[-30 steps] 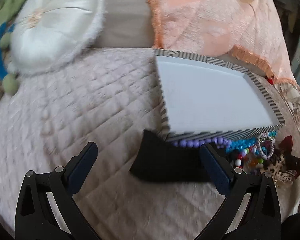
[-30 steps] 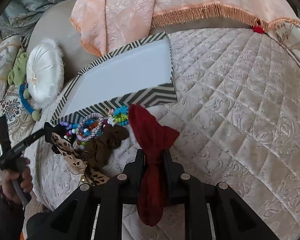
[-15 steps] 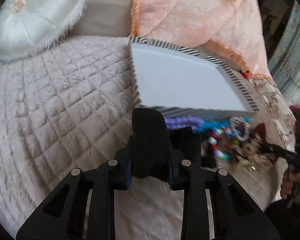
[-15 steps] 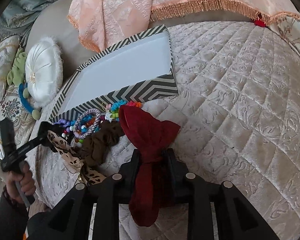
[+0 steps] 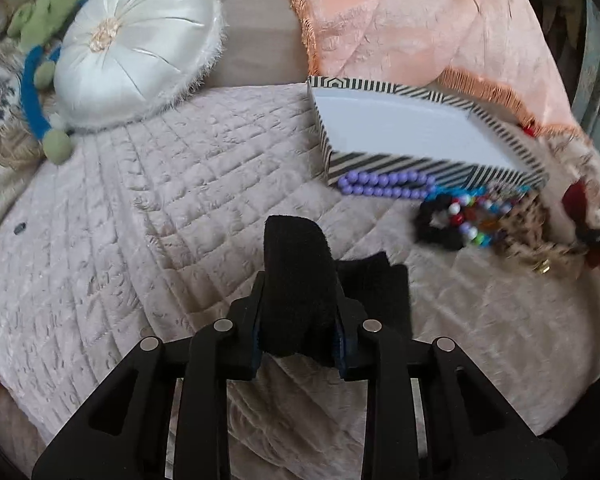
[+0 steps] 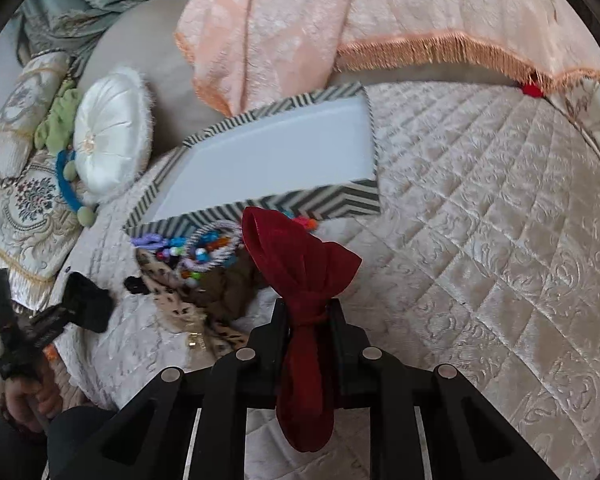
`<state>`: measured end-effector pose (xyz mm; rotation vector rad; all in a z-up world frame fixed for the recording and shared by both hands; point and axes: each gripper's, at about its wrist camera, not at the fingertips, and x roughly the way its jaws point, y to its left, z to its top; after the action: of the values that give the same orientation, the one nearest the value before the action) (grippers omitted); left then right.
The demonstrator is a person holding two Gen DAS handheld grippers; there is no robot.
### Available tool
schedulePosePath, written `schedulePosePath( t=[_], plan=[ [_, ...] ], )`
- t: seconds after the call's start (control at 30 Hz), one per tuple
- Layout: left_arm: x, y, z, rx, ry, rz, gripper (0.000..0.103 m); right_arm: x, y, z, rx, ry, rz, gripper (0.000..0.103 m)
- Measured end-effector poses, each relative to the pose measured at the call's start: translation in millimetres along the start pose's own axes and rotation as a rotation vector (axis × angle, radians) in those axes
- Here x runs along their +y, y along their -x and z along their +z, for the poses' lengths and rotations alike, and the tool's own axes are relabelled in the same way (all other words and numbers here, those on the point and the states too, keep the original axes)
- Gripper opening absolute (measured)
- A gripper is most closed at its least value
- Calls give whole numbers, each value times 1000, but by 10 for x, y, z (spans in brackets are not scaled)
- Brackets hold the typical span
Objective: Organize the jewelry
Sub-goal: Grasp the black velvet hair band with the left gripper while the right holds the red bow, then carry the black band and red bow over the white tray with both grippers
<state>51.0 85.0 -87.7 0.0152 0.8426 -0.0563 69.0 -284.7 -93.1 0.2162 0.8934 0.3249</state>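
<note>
My left gripper is shut on a black cloth band and holds it above the quilt, in front and left of the striped box. My right gripper is shut on a dark red bow in front of the box, whose white inside is empty. A pile lies along the box's front: purple beads, coloured bead bracelets, a black scrunchie, a leopard-print bow and a brown scrunchie. The left gripper with the black band also shows in the right wrist view.
A quilted pale bedspread covers the surface. A round white cushion and a green and blue toy lie at the back left. A peach fringed blanket hangs behind the box.
My left gripper has closed on the black band and lifted it back from the box. My right gripper has raised the red bow a little, closer to the box.
</note>
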Motion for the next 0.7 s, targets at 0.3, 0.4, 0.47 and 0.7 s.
schedulePosePath(
  t=[0.3,0.4,0.47,0.7],
  plan=[
    [97,-25,-52,-7,35,-29,26,63,-26,-35,5,25,-2,17],
    [85,26,-58,-20,36,-36,22,64,-49,-31,10,24,-12,17],
    [71,77,-56,-34,48,-38,21,62,-58,-28,11,24,-18,17],
    [52,205,65,-55,85,-52,21,41,-43,-10,-9,16,-79,17]
  ],
)
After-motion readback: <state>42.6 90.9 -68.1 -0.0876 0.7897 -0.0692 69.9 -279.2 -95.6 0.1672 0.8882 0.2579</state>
